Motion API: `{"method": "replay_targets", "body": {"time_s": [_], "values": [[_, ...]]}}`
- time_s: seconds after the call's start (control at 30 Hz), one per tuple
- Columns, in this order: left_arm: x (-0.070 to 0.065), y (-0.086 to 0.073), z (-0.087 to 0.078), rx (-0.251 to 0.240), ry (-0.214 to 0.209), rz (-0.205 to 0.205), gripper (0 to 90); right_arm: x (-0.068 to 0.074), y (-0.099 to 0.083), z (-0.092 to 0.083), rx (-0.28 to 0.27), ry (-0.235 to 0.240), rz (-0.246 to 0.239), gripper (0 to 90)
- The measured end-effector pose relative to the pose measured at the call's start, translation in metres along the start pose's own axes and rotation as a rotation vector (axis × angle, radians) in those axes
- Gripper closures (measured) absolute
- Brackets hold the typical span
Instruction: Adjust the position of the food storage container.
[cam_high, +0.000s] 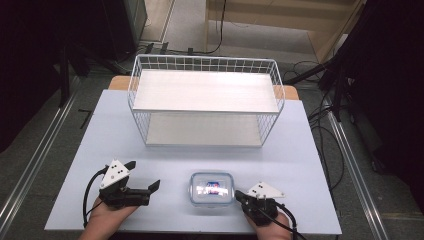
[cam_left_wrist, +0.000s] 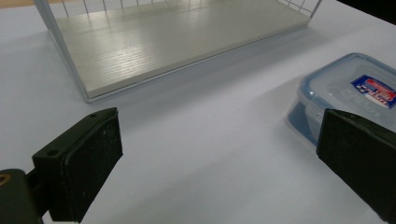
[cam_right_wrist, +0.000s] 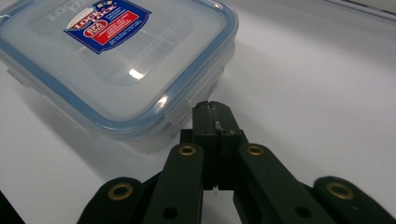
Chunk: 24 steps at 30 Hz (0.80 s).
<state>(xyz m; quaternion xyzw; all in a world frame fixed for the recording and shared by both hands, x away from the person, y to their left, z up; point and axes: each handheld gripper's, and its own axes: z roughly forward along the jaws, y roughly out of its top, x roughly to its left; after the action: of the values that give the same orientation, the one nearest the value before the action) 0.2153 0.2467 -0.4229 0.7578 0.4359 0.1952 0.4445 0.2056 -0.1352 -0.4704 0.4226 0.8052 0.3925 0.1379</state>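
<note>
the food box (cam_high: 212, 188) sat near the table's (cam_high: 100, 150) front edge, before the wire rack (cam_high: 205, 100). right gripper (cam_high: 239, 195), jaws pressed together, seemingly touched its side; left gripper (cam_high: 145, 176) stood wide, empty.

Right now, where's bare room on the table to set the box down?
Free: the strip between the wire rack and the food box, plus the table margins left and right of the rack. Both rack shelves are bare. Crowded: the front edge, with the open left tool and shut right tool flanking the box.
</note>
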Motion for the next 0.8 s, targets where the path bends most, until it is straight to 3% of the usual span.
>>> {"method": "replay_targets", "body": {"time_s": [0.33,0.63,0.8], "values": [[-0.004,-0.001,0.001,0.008,-0.018,0.010,2.0,0.022,0.015,0.021,-0.003,0.037,-0.023,90.0],[-0.006,-0.002,0.004,0.018,-0.043,-0.013,2.2,0.017,0.016,0.020,-0.016,0.033,-0.017,90.0],[-0.008,-0.002,0.006,0.030,-0.055,-0.003,2.2,0.008,0.017,0.014,-0.045,0.020,0.018,90.0]]}}
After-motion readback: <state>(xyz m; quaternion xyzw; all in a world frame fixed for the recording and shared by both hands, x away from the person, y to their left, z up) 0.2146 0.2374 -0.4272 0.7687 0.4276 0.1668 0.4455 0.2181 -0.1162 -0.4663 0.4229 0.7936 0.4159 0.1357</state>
